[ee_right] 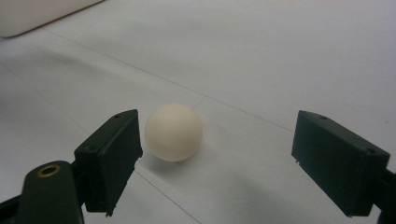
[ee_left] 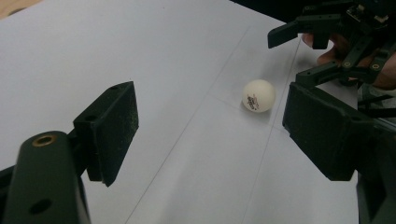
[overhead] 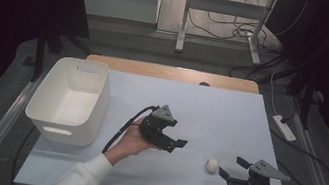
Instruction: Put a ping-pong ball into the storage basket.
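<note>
- White ping-pong ball (overhead: 211,165) sits on the pale table sheet (overhead: 199,113), front-right area, nothing holding it.
- Right gripper (overhead: 232,167) is low, just right of the ball, pointing left at it. Jaws wide apart; in the right gripper view the ball (ee_right: 173,132) is just past the tips, close to one jaw but w/ a thin gap, not pinched.
- Left gripper (overhead: 178,144) is held up off the table mid-sheet, tilted twd the ball. Jaws apart, nothing btwn them.
- From the left gripper view the ball (ee_left: 259,95) lies ahead on the sheet w/ a small dark logo facing the cam, and the right gripper (ee_left: 299,51) is right behind it, open.
- White bin (overhead: 70,99) stands at the left edge of the sheet, well apart from the ball. Can't see anything inside it.
</note>
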`<action>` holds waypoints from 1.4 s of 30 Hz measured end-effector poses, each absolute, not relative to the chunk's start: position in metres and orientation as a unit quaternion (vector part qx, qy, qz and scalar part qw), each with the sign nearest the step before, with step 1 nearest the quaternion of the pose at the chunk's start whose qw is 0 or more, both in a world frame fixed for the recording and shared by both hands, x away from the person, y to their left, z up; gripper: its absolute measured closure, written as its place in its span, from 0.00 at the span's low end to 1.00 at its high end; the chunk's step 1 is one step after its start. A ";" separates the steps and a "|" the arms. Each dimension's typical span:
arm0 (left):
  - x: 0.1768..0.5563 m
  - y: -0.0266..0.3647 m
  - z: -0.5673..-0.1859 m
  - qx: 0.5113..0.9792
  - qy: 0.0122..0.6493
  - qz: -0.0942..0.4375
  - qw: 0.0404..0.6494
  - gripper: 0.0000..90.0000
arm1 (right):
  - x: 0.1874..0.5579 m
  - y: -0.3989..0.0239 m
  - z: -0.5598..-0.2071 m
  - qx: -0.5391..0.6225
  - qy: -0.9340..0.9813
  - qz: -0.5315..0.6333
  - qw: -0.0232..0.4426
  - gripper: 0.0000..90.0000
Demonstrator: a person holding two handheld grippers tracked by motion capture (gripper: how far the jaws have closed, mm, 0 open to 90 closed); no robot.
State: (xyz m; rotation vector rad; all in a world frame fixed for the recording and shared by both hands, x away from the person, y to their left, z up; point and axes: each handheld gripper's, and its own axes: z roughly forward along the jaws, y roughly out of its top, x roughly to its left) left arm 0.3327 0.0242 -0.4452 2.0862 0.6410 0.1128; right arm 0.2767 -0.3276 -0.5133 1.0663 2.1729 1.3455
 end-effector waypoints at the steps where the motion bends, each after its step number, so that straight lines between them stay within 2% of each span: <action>1: 0.333 0.023 -0.446 0.847 0.261 0.045 0.461 0.21 | 0.277 -0.328 -0.513 0.378 0.771 0.478 0.185 0.18; 42: 0.330 -0.014 -0.468 0.862 0.246 0.021 0.443 0.21 | 0.277 -0.329 -0.512 0.383 0.767 0.479 0.188 0.18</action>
